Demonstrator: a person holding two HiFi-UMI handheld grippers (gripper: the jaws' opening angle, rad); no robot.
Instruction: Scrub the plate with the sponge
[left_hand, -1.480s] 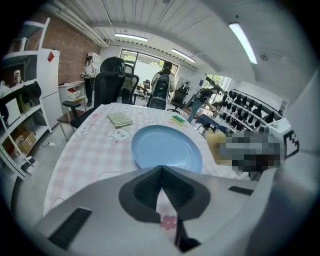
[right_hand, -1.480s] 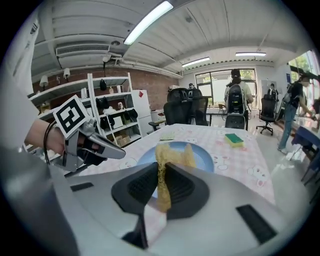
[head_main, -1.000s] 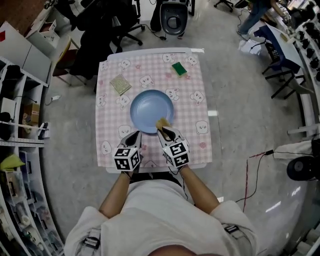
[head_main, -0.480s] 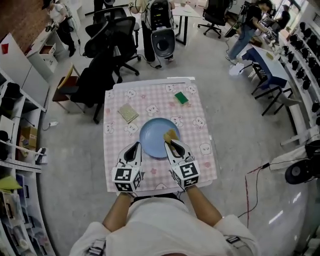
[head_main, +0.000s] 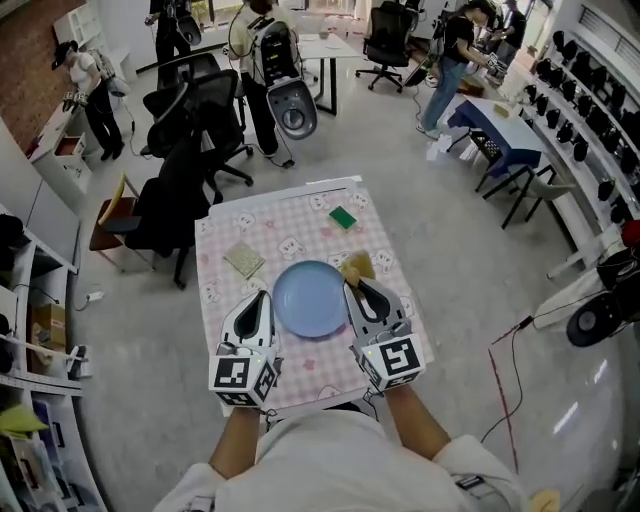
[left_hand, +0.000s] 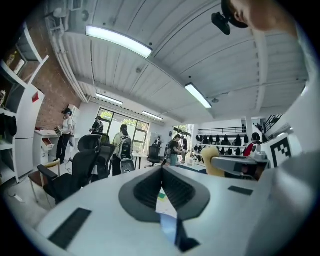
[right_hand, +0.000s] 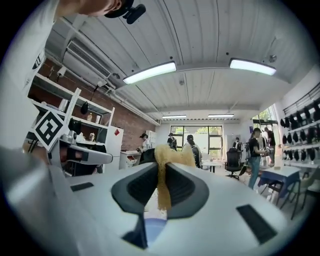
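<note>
I read the right gripper (head_main: 353, 284) as clamped on the sponge (head_main: 357, 266), a tan-yellow pad pinched thin between the jaws and bulging past their tips. The left gripper (head_main: 263, 296) has its jaws together, empty. The plate (head_main: 308, 298), round and pale blue, lies on the pink checked tablecloth (head_main: 300, 235), showing between both grippers in the head view

Open-plan lab/office: swivel chairs (head_main: 188, 120), work desks (head_main: 497, 112), shelving (head_main: 22, 330) w/ gear, people (head_main: 455, 48) standing about, strip lights (right_hand: 150, 72), brick wall (head_main: 28, 55), floor cables (head_main: 506, 385).
</note>
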